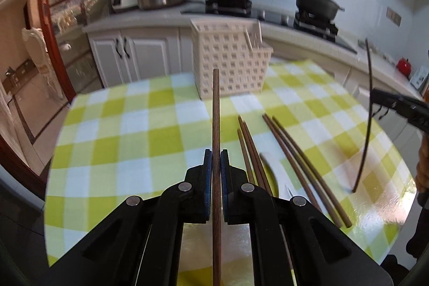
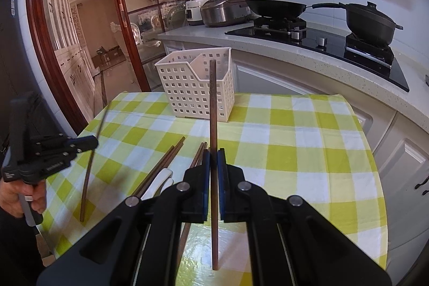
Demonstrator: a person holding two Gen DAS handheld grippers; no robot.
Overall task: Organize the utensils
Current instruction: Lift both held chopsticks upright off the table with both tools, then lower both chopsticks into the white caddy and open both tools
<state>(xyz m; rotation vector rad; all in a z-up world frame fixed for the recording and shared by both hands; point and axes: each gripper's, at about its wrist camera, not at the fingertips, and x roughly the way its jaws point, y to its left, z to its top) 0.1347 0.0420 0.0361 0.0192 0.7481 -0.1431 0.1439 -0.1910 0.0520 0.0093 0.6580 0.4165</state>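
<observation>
1. Chopsticks are the business here: each gripper has its jaws clamped narrow on a single brown one, held nearly upright above the checked surface [image 2: 295, 130].
2. From its own camera, the left gripper [image 1: 216, 160] pins its chopstick [image 1: 216, 111] between blue pads, the tip rising toward 12 o'clock in front of the white basket [image 1: 228, 58].
3. From the right camera that same left gripper [image 2: 91, 142] sits out at 9 o'clock, a hand [image 2: 21, 195] on its handle, the stick's lower end just over the cloth.
4. The right gripper [image 2: 213, 160] holds its chopstick [image 2: 213, 111] the same way, its top end overlapping the basket [image 2: 187, 87] at 12 o'clock.
5. In the left camera the right gripper [image 1: 380, 95] shows at 3 o'clock with its dark stick [image 1: 368, 125] bowed by the lens.
6. Two loose pairs [image 1: 295, 152] lie flat on the cloth between the grippers, angled toward the basket, close to each other but apart.
7. The basket stands upright at the far edge of the surface, well apart from the loose pairs.
8. Behind it, a counter [image 2: 268, 44] carries a stove with a wok [image 2: 276, 7] and a lidded pot [image 2: 372, 20].
</observation>
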